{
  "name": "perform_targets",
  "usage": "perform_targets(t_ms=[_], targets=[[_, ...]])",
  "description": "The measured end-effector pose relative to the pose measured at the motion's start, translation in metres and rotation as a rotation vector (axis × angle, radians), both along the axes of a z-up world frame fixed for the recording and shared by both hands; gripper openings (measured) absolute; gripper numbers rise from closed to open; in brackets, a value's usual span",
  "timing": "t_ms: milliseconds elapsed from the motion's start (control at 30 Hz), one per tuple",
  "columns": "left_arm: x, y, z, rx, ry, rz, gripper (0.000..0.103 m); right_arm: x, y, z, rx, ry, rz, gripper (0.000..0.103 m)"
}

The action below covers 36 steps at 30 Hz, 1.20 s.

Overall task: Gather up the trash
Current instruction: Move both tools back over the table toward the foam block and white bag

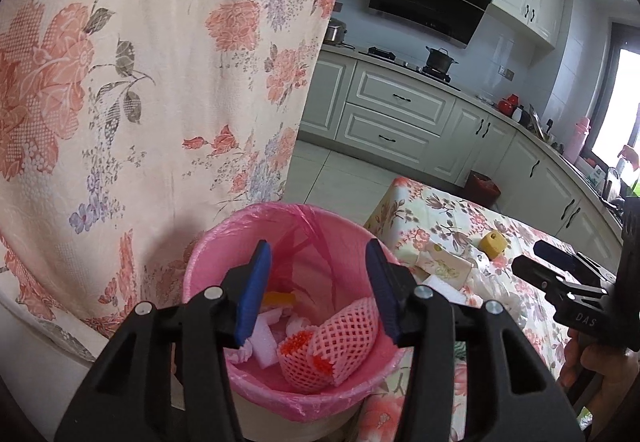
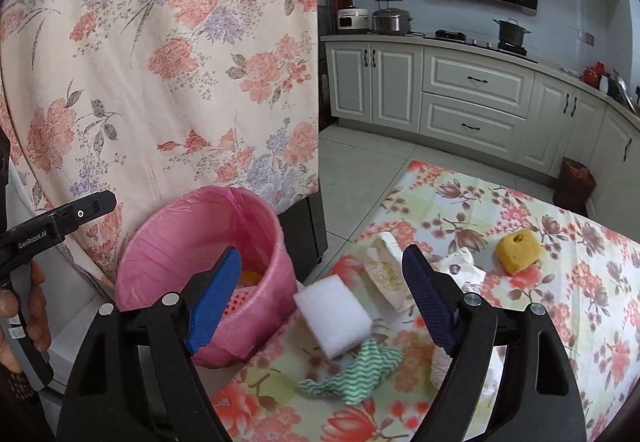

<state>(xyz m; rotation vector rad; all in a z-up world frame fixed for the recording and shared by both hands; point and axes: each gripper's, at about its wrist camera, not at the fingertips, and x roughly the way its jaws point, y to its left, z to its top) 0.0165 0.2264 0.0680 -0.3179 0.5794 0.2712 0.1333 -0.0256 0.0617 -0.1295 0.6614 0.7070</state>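
My left gripper (image 1: 320,290) hangs open over a pink-lined bin (image 1: 280,211), nothing between its blue pads. Inside the bin lie a pink foam fruit net (image 1: 336,342), white foam bits (image 1: 266,338) and an orange scrap (image 1: 276,298). My right gripper (image 2: 320,282) stands wide open and empty above the table, just right of the bin (image 2: 180,242). Below its jaws rests a white foam block (image 2: 334,316). A green wavy cloth (image 2: 360,370), a crumpled printed wrapper (image 2: 386,274), a tissue (image 2: 460,262) and a yellow sponge (image 2: 516,248) lie around it.
A floral cloth (image 2: 560,322) covers the table. A floral curtain (image 1: 140,82) hangs close behind the bin. Kitchen cabinets (image 2: 472,102) line the far wall, and a dark floor bin (image 2: 576,182) stands beyond the table. A hand (image 2: 36,306) holds the left gripper's handle.
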Motion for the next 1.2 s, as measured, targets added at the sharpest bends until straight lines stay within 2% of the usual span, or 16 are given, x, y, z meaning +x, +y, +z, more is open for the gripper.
perform_targets(t_ms=[267,567,833,1200], targets=[[0.016,-0.038,0.005,0.023,0.007,-0.072,0.049,0.011,-0.063,-0.004,0.023,0.005,-0.103,0.079],[0.035,-0.080,0.006,0.051,0.024,-0.150,0.052,0.018,-0.106,-0.016,0.024,0.010,-0.179,0.080],[0.051,-0.110,-0.003,0.062,0.053,-0.211,0.054,0.024,-0.124,-0.040,-0.009,0.035,-0.212,0.082],[0.079,-0.139,-0.023,0.072,0.110,-0.291,0.056,0.034,-0.117,-0.081,-0.076,0.090,-0.207,0.082]])
